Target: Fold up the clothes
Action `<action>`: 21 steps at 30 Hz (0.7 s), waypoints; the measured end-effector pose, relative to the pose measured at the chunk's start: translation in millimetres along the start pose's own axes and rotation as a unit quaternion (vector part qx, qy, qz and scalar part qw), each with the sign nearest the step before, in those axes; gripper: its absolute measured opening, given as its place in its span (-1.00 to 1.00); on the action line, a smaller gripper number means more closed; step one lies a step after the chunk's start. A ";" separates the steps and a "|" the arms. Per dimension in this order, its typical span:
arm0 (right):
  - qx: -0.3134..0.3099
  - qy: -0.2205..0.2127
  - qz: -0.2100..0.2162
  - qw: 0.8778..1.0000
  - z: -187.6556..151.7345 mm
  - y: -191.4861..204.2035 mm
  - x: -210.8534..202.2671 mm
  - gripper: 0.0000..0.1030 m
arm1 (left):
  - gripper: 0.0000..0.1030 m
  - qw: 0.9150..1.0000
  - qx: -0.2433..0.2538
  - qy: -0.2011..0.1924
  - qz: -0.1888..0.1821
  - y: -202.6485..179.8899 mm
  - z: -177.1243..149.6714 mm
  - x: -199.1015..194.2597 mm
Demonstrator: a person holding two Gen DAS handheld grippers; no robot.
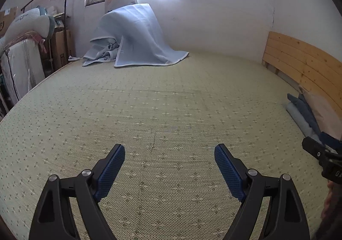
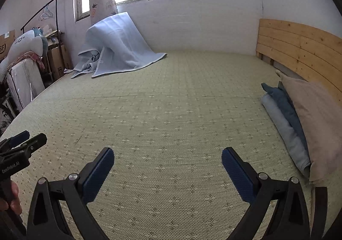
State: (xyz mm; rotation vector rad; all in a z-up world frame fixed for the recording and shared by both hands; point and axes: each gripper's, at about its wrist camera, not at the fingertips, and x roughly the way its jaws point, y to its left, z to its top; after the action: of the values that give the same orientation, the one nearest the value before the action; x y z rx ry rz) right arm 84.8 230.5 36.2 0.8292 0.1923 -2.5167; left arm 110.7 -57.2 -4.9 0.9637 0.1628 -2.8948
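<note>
Each gripper is black plastic. The left gripper (image 1: 170,149) has two curved arms with triangular cut-outs near the base. Round silver screws sit just behind the fingers (image 1: 229,172), whose inner faces carry blue, finely ribbed pads. The right gripper (image 2: 167,152) is built the same, with blue-padded fingers (image 2: 98,173). White lettering reading "GenRobot.AI" marks the left gripper's body in the right wrist view.
</note>
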 end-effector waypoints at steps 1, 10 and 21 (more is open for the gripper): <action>-0.003 0.000 -0.001 1.000 -0.6 0.8 0.5 0.99 | 0.72 1.000 0.001 0.000 -0.001 -0.5 -0.3 0.3; -0.010 0.008 -0.002 1.000 -2.3 7.0 4.3 1.00 | 0.89 1.000 0.005 0.007 -0.005 -3.8 -3.6 6.2; -0.008 0.014 -0.004 1.000 -4.8 9.6 6.5 1.00 | 0.99 1.000 0.005 -0.006 0.010 -2.7 -6.3 6.0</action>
State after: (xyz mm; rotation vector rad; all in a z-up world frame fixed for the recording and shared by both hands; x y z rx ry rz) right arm 87.4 220.8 28.7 0.8590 0.2247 -2.5091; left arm 109.4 -54.0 -13.3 0.9431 0.1374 -2.8854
